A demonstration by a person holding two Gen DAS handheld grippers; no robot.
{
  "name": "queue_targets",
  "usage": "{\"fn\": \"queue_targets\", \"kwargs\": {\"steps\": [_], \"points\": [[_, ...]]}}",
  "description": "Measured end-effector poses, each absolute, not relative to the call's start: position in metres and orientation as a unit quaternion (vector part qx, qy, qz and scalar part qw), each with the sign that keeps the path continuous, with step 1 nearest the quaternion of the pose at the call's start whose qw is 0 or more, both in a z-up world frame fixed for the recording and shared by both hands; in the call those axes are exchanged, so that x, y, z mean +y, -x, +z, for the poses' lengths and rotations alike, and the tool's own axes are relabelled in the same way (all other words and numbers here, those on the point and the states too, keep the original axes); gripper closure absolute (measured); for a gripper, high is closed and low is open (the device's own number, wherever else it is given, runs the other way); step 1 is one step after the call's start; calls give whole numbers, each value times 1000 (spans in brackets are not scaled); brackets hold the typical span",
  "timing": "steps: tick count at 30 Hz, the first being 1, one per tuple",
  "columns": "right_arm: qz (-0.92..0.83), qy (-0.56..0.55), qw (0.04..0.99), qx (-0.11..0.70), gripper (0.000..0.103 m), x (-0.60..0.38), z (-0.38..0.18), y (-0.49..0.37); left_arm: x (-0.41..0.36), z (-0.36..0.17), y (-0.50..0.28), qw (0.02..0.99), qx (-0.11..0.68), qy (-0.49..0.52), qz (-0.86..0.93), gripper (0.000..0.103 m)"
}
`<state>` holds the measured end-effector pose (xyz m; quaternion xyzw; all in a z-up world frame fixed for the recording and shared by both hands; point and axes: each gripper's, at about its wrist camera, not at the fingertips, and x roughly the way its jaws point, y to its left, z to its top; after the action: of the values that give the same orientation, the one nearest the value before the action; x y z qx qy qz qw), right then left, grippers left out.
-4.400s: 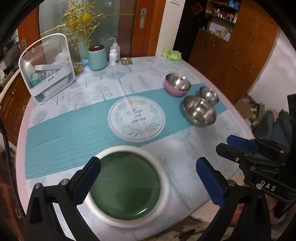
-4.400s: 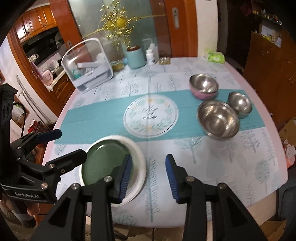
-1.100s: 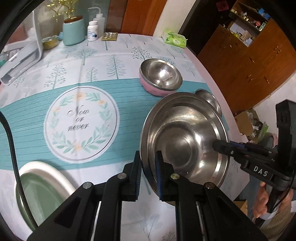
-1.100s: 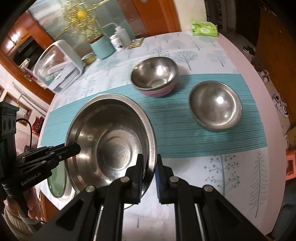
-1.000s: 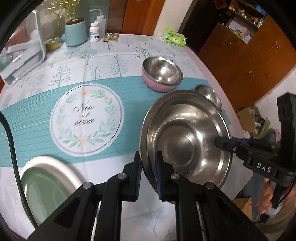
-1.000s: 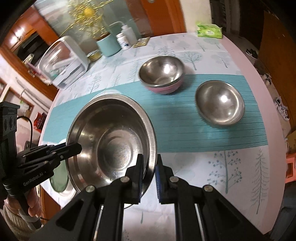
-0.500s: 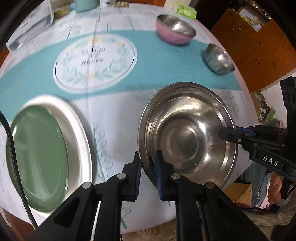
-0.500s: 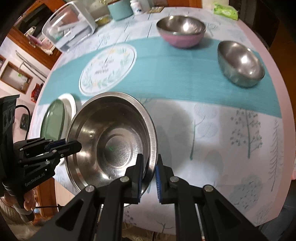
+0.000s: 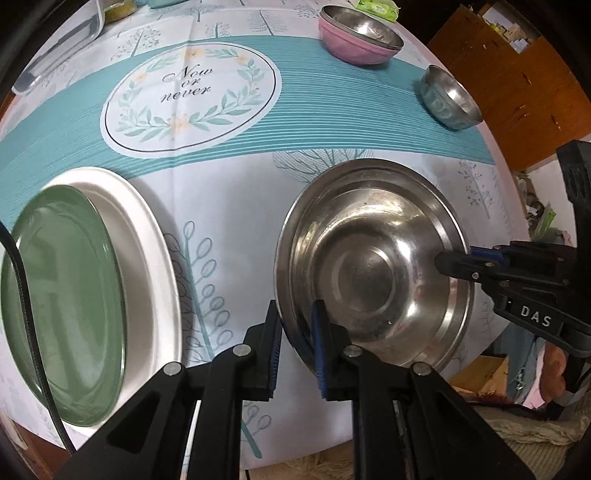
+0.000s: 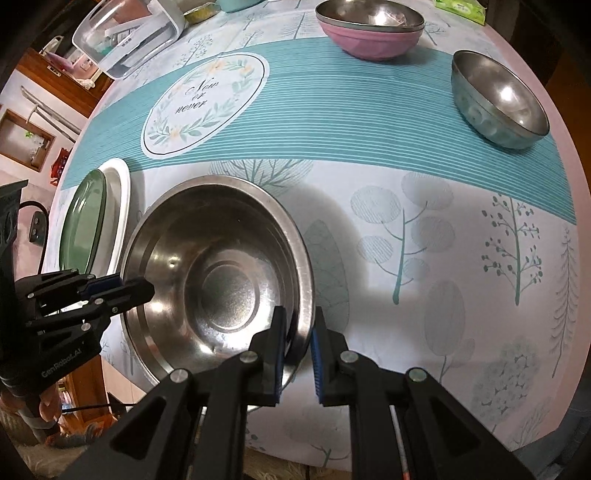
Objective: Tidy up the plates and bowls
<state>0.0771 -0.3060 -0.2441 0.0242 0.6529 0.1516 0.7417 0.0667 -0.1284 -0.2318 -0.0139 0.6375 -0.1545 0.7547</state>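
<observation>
A large steel bowl point(image 9: 373, 266) sits low on the tablecloth near the table's front edge; it also shows in the right wrist view point(image 10: 218, 273). My left gripper point(image 9: 295, 347) stands around its left rim, jaws slightly parted. My right gripper point(image 10: 298, 343) stands around its right rim, jaws slightly parted too. A green plate point(image 9: 62, 302) rests on a white plate point(image 9: 147, 251) to the left. A pink bowl with a steel bowl inside point(image 10: 369, 26) and a small steel bowl point(image 10: 498, 99) stand at the far right.
A round "Now or never" mat print point(image 9: 188, 96) marks the table's middle. A clear plastic container point(image 10: 129, 37) stands at the back left. The table's front edge point(image 10: 332, 458) is just below the grippers. Wooden cabinets point(image 9: 517, 74) lie beyond the right side.
Both grippers brought the large steel bowl from the far right down to the front, beside the stacked plates. Their jaws have loosened on its rim.
</observation>
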Motion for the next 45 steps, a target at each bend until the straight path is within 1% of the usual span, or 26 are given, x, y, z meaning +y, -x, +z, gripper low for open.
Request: {"fn": "queue_targets", "kwargs": {"steps": [1,5,7,11,14,16,18,21,25,32,40,45], "points": [[152,-24,742,653,90,-306,-244,-78,-130,-231,-68,757,636,10,-152,79],[148,-21,742,653,89,-306,-245,-80,-134,-229,-73,762,631,3,-149,73],[149,-24,741,654,89,-306,-245,-80,-134,-228,-74,763,630,1,-146,68],[151,-16,742,653,89,-305,-244,-80,-136,-227,-77,765,628,2,-143,67],[154,-10,742,652,85,-302,-243,-81,-137,-226,-77,768,625,-3,-140,66],[155,-8,743,651,84,-302,-242,-80,-137,-225,-77,770,623,-7,-139,60],[155,-5,743,651,84,-301,-242,-80,-138,-223,-77,773,619,-9,-138,57],[156,-3,744,650,84,-301,-240,-80,-138,-220,-77,776,615,-12,-138,57],[157,-3,746,647,84,-303,-236,-80,-139,-216,-78,781,610,-17,-136,52],[162,-3,751,640,84,-307,-226,-79,-138,-205,-78,790,598,-21,-134,50],[167,-7,757,632,84,-312,-218,-79,-138,-191,-79,803,581,-25,-129,42],[172,-5,760,626,84,-314,-212,-80,-140,-187,-81,806,577,-28,-129,42]]}}
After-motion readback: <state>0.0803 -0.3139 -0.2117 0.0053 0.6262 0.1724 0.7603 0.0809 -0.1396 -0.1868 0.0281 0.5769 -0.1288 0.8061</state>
